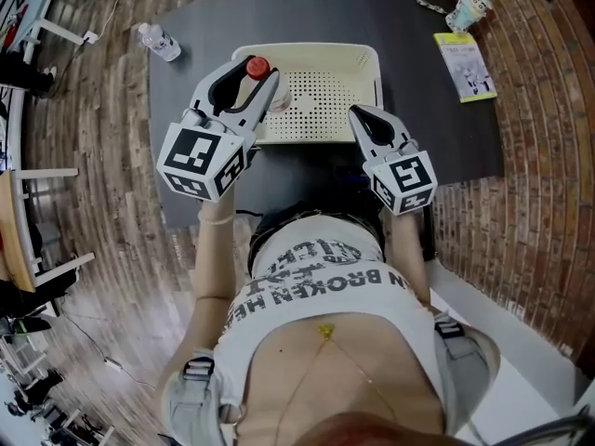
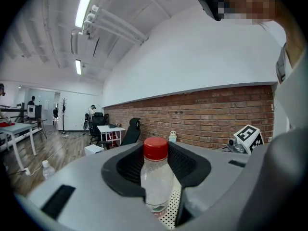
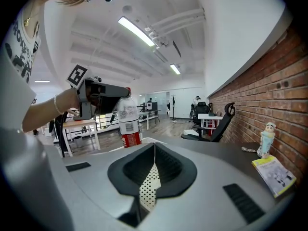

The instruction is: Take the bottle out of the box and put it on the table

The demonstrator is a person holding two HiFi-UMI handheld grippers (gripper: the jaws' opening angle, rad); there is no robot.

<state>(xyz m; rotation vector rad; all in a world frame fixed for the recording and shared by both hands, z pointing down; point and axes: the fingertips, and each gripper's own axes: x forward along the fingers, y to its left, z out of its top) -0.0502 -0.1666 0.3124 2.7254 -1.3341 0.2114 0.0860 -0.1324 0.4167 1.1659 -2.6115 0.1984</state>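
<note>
Over the box's (image 1: 364, 56) left end, the left gripper (image 1: 253, 84) is clamped on the bottle (image 1: 257, 67), apparently lifted clear, so setting it on the tabletop (image 1: 446, 128) remains, while the right gripper (image 1: 359, 115) hangs closed and empty at the box's near right edge.

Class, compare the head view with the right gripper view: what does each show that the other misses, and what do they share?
Only the head view shows the second bottle at the table's far left corner, and the box's whole rim. Only the right gripper view shows the office chair and ceiling lights. Both show the left tongs shut on the red-capped bottle, and the yellow booklet.
</note>
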